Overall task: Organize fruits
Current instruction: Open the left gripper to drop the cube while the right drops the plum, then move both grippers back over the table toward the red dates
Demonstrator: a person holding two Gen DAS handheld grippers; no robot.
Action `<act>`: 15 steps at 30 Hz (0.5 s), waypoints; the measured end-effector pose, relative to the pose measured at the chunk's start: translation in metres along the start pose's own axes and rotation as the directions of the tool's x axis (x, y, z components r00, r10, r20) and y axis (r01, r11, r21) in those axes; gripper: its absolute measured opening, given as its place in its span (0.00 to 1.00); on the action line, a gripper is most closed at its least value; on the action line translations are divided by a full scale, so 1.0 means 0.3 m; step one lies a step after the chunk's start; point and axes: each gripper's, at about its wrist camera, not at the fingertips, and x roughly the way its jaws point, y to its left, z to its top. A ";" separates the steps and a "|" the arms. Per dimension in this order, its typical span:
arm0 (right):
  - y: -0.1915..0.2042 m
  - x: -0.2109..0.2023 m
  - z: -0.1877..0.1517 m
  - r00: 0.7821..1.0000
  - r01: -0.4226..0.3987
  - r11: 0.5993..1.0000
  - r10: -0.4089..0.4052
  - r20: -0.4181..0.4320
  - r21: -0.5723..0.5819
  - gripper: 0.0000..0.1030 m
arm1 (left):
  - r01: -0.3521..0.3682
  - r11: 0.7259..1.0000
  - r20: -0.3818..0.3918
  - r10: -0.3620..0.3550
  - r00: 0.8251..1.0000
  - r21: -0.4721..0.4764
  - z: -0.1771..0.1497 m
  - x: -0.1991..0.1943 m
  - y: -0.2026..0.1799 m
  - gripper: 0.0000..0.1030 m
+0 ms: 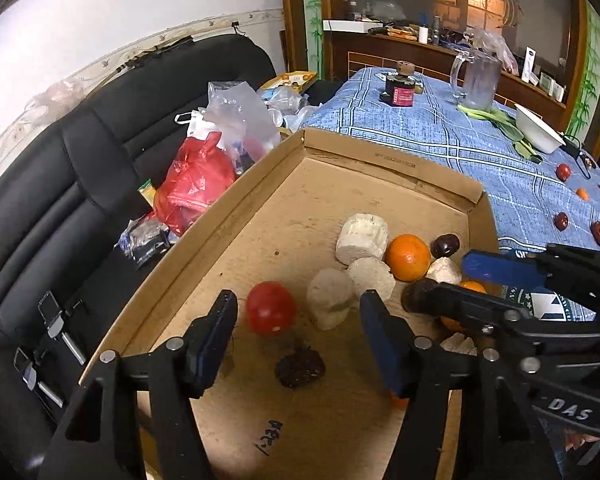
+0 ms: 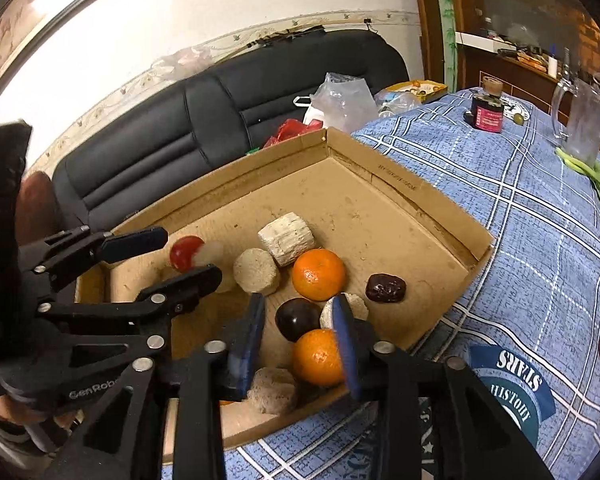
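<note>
Orange mandarins (image 2: 318,274) sit among pale cylindrical chunks (image 2: 286,238) in the cardboard tray (image 1: 236,216), a second mandarin (image 2: 318,357) at six o'clock of a dark plum (image 2: 298,318). The right gripper (image 2: 300,344) stands open around that plum and second mandarin, gripping neither. The left gripper (image 1: 298,344) gapes wide and empty, a red tomato (image 1: 270,307) at its twelve o'clock. More fruits (image 1: 562,172) dot the blue tablecloth (image 1: 440,136) at two o'clock.

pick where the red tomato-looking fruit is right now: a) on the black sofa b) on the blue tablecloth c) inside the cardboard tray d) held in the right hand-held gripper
c, the red fruit rests on the floor of the cardboard tray, just ahead of the open left hand-held gripper, with no finger touching it.
</note>
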 end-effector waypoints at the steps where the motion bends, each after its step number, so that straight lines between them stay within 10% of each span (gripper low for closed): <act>1: 0.000 -0.008 -0.001 1.000 0.002 1.000 -0.002 0.005 0.001 0.42 | -0.002 1.000 0.004 0.002 1.000 0.001 -0.001 -0.004 -0.004 0.61; 15: -0.152 -0.258 -0.099 0.985 0.135 0.987 -0.144 0.096 0.091 0.57 | 0.076 0.997 0.110 -0.079 0.991 0.031 0.045 -0.091 -0.213 0.82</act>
